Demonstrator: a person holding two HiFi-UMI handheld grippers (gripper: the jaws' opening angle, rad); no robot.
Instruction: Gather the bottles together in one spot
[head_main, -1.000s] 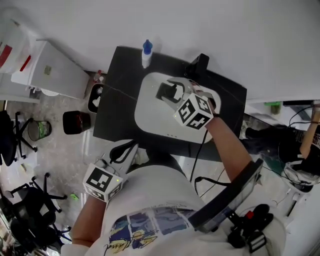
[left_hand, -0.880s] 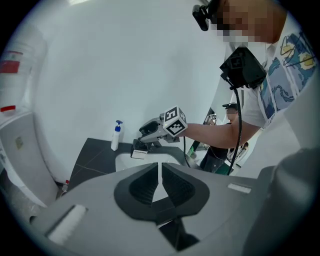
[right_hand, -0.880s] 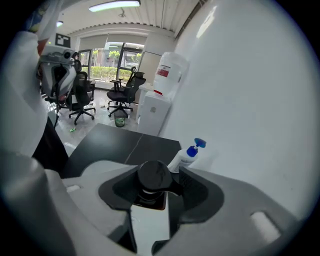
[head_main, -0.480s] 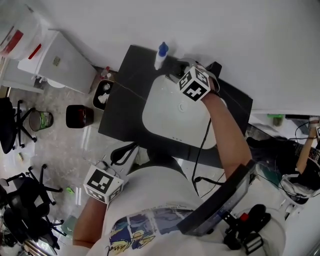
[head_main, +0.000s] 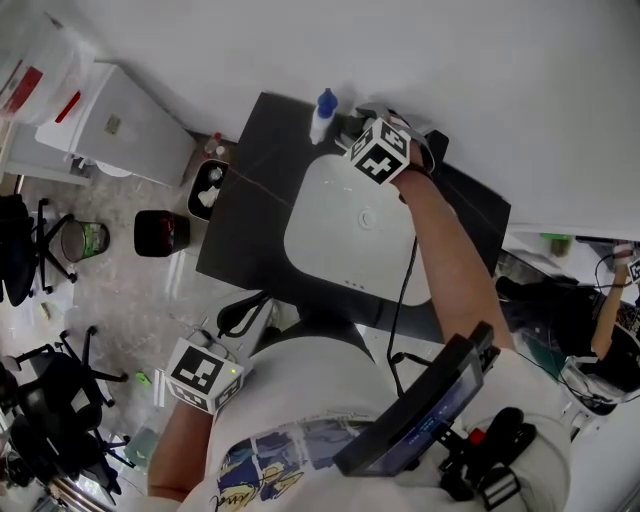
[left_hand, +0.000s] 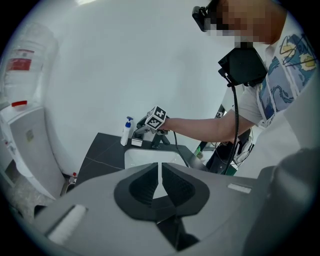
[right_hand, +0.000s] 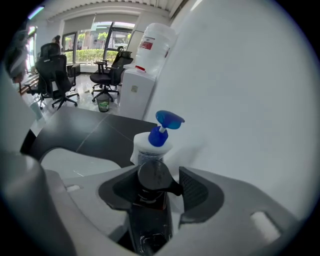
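A white pump bottle with a blue head (head_main: 323, 115) stands at the back edge of the dark counter (head_main: 240, 210), close to the wall. In the right gripper view it (right_hand: 151, 146) rises just beyond my jaws. My right gripper (head_main: 352, 130) is next to it, behind the white sink (head_main: 330, 235), shut on a dark bottle with a black cap (right_hand: 152, 176) that stands upright between the jaws. My left gripper (head_main: 207, 372) hangs low by the person's body, away from the counter; its jaws (left_hand: 160, 182) are shut with nothing between them.
A water dispenser (head_main: 110, 130) stands left of the counter. Beside the counter's left edge are a small bin holding bottles (head_main: 205, 190) and a dark round bin (head_main: 160, 232). Office chairs (head_main: 40, 420) fill the floor at lower left. The wall runs right behind the bottles.
My right gripper has carried the dark bottle from above the sink to the back of the counter, up beside the white pump bottle. The left gripper has stayed where it was.
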